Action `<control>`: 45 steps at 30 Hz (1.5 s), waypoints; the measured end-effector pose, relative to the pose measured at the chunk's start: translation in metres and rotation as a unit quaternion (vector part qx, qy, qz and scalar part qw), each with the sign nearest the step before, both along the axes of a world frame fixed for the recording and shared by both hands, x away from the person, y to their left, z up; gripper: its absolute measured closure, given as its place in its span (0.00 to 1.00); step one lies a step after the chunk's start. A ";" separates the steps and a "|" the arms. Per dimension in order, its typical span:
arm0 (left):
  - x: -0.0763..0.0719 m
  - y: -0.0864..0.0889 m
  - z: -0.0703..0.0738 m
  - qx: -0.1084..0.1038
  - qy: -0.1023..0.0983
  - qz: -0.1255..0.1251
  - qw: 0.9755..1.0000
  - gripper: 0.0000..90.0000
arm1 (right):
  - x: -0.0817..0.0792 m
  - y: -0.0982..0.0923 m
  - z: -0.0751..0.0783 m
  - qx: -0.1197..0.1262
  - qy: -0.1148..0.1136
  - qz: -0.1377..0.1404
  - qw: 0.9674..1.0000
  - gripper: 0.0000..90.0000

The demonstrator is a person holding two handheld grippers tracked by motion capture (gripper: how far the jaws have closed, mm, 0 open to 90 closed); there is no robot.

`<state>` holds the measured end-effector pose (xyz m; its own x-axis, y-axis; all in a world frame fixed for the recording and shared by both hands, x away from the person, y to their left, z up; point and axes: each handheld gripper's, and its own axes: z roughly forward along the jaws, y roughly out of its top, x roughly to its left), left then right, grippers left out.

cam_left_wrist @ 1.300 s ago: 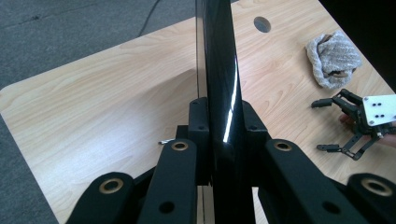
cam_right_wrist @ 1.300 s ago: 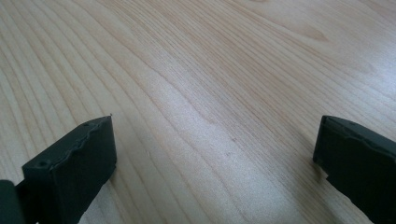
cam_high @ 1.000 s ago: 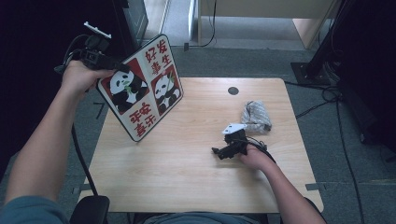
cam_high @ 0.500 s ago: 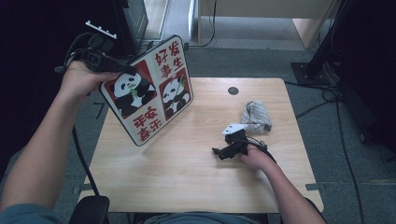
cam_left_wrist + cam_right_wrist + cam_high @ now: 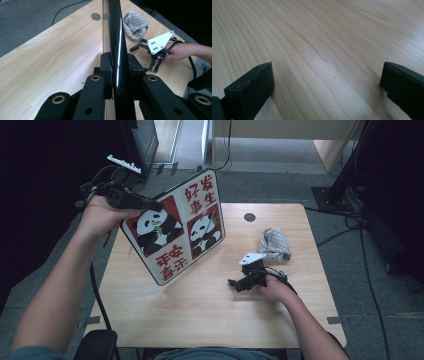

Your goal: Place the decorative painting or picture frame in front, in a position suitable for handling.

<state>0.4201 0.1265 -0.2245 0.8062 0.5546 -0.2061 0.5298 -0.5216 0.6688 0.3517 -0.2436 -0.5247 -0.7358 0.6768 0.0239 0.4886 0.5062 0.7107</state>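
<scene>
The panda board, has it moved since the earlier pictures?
Yes. The panda board, clamped by the left gripper, has shifted right, toward the round hole in the table.

Black tool [image 5: 131, 200] w/ brass rivets, blk cable.

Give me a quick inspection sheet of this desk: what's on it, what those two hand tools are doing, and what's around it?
Surface: wooden table, bare wood, round dark spot near far edge.
Job's things: panda board with red characters, lifted and tilted.
Clutter: crumpled grey cloth at the right.
Grippers: left gripper clamped on the board's edge; right gripper low over the table, jaws wide, nothing between.
Cables: black cable trails from the left gripper; more on the floor at right.
Surroundings: grey carpet, dark at both sides.
</scene>
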 end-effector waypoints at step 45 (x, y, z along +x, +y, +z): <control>-0.013 -0.037 -0.031 -0.026 0.039 -0.004 0.999 0.88 | -0.003 -0.005 0.000 0.000 0.000 0.010 1.000 0.00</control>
